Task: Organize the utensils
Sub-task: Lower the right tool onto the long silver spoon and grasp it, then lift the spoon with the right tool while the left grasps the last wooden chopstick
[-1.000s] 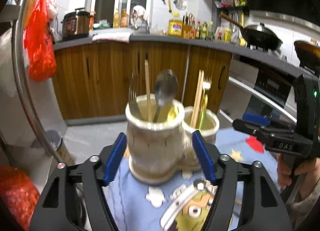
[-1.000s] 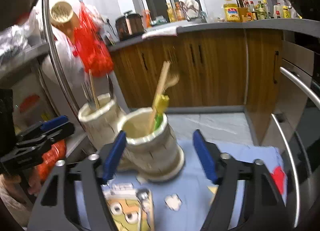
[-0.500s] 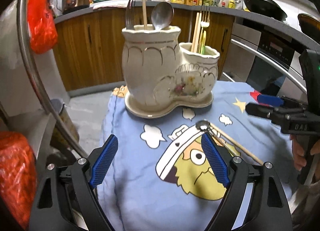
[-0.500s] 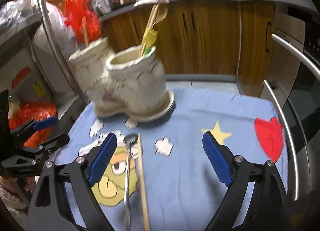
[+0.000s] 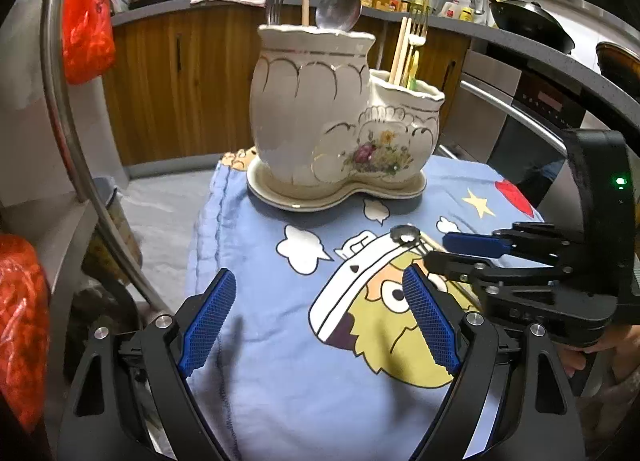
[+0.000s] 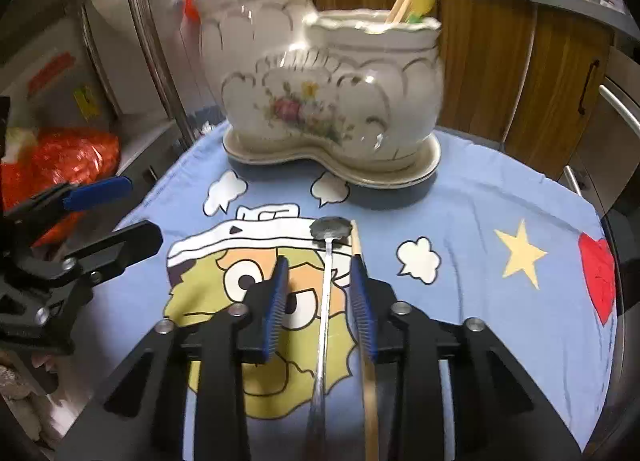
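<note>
Near the tabletop's middle, the right tool (image 6: 320, 301) has dropped from the ceramic holder (image 6: 320, 89) and narrowed around the loose spoon (image 6: 326, 289), not yet gripping; the pickup begins. The left tool (image 5: 316, 323) hangs wide open.

The right tool (image 6: 319, 303) fills the lower middle of its own view, its blue pads (image 6: 275, 307) drawn partway in, a gap between them. The left tool (image 5: 316, 327) sits low in its frame, fingers spread wide, holding nothing.
</note>
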A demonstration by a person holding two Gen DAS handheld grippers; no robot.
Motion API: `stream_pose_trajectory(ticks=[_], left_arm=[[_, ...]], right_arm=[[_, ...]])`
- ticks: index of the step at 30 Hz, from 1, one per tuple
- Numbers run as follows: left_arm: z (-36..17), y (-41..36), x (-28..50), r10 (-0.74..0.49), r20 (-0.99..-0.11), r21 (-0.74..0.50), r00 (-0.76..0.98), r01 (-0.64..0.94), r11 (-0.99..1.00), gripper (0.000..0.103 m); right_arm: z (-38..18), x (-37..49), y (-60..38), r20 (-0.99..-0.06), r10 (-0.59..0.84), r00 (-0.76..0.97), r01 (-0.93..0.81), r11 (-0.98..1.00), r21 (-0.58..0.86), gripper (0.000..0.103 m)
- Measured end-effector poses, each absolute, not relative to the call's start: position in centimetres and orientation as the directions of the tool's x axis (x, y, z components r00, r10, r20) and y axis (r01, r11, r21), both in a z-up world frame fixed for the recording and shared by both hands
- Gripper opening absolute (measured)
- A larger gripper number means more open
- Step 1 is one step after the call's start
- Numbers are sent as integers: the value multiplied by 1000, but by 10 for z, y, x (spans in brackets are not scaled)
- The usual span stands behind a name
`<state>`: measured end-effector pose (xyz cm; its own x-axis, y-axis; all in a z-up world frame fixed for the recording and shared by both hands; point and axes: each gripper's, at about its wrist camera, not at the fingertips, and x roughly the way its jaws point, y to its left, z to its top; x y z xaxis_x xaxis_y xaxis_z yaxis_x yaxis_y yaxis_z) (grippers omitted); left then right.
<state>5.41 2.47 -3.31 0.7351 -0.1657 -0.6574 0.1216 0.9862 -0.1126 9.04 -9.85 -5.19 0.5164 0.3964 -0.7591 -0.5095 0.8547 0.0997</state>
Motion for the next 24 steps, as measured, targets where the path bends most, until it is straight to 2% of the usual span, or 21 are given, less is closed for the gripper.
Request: stream_pose_trajectory(ticks=[4, 11, 12, 13, 24], left_arm=[[-36, 25, 56, -180, -658, -122, 732, 132, 984, 85], [-37, 22, 56, -194, -657, -123, 728, 150, 981, 85], [-38, 22, 57, -192, -659, -122, 727, 149, 981, 85], [-38, 23, 58, -192, -661, -123, 725, 147, 981, 85], [-39, 14, 60, -186, -678, -122, 712, 141, 983, 85]], right_arm=[[-59, 98, -88, -778, 365, 511, -500, 862, 77, 19], [-63, 105, -80, -782, 338, 524, -495, 868, 43, 14], [-63, 104, -78, -781, 339, 524, -500, 865, 40, 6], [-64, 103, -78, -781, 343, 522, -506, 861, 40, 3], [-41, 87, -108, -731, 400, 552, -482, 869, 111, 3]])
